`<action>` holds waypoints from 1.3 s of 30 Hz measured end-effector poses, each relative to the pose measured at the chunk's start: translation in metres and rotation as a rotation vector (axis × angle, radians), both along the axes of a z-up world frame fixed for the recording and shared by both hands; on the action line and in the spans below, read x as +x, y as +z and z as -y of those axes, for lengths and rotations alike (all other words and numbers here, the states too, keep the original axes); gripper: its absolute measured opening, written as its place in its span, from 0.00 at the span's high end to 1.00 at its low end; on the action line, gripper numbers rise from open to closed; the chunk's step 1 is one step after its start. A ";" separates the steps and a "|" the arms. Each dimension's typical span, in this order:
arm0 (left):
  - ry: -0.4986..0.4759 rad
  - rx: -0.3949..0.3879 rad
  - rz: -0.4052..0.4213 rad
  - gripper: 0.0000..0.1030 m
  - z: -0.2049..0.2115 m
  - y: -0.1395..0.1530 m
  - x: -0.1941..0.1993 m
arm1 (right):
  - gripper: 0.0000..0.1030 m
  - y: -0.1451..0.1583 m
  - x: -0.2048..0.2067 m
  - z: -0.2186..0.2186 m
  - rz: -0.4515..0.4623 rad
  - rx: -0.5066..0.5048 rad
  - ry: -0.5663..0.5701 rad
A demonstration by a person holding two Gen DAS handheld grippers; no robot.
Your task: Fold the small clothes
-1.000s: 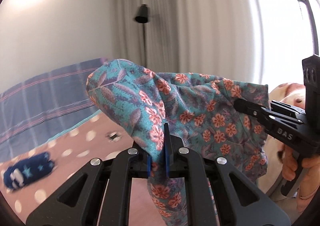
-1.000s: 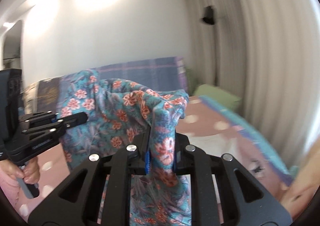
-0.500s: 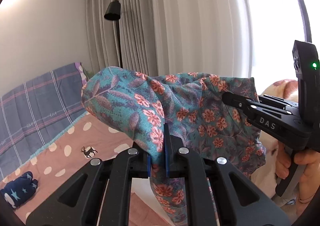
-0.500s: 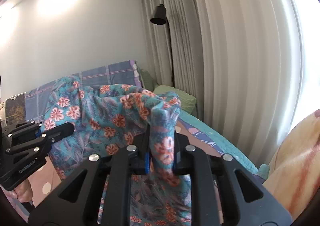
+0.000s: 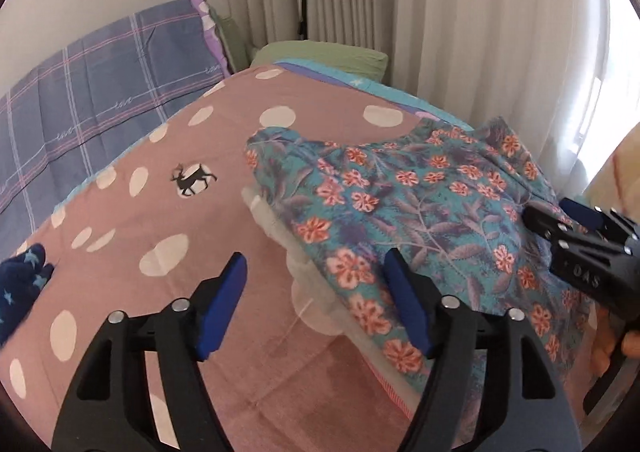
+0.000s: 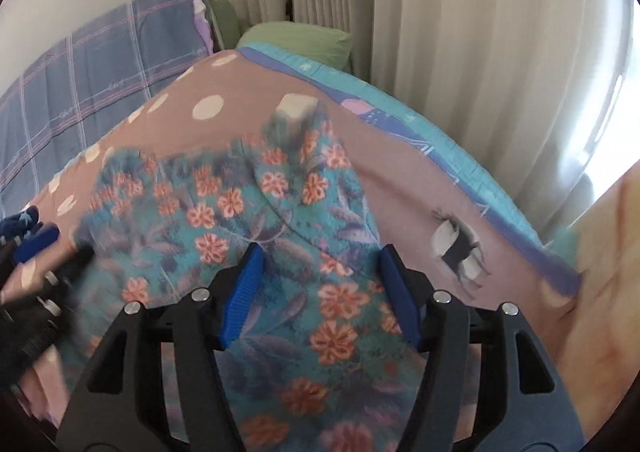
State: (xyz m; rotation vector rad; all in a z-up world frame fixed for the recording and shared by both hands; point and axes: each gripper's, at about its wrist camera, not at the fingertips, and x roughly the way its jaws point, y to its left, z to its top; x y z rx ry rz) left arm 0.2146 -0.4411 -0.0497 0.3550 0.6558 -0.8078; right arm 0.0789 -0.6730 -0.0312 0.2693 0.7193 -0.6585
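Observation:
A teal garment with orange flowers [image 5: 408,203] lies spread on the pink dotted bedcover [image 5: 168,211]. My left gripper [image 5: 316,292] hovers over its left edge with the jaws opening. Between its blue pads are only that hem and bare bedcover, and neither pad presses on cloth. My right gripper [image 6: 320,284] hangs over the same garment [image 6: 256,219], jaws also opening, with cloth lying loose below the gap. In the left wrist view the right gripper [image 5: 554,213] reaches in over the garment's right side. The left gripper [image 6: 52,254] is a blur at the left edge of the right wrist view.
A dark blue garment with stars [image 5: 20,284] lies at the bed's left side. A purple plaid pillow [image 5: 100,91] and a green pillow [image 5: 320,51] sit at the head. Pale curtains [image 5: 460,31] hang behind. A peach blanket [image 6: 600,292] lies on the right.
Both grippers held the floral garment up in the air, shut on it. They have dropped toward the bed and let go, and the garment now lies flat on the cover.

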 end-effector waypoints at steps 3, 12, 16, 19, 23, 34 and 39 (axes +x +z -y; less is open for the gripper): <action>-0.002 0.022 0.045 0.30 0.003 0.001 -0.005 | 0.31 -0.003 -0.014 -0.005 0.012 0.005 0.004; 0.003 -0.032 0.045 0.24 -0.038 0.006 -0.047 | 0.27 -0.017 -0.041 -0.027 0.002 -0.052 -0.007; -0.026 0.003 0.126 0.16 -0.064 0.011 -0.086 | 0.25 -0.006 -0.091 -0.059 0.073 -0.043 -0.059; -0.055 -0.020 0.147 0.06 -0.083 0.016 -0.112 | 0.21 -0.003 -0.127 -0.090 0.120 -0.008 -0.012; -0.059 -0.060 0.162 0.01 -0.108 0.024 -0.138 | 0.18 0.004 -0.158 -0.117 0.154 0.033 0.009; -0.005 -0.113 0.191 0.01 -0.179 0.045 -0.182 | 0.12 0.046 -0.196 -0.170 0.182 0.004 0.078; 0.023 -0.178 0.171 0.01 -0.217 0.050 -0.198 | 0.09 0.056 -0.209 -0.195 0.199 0.002 0.084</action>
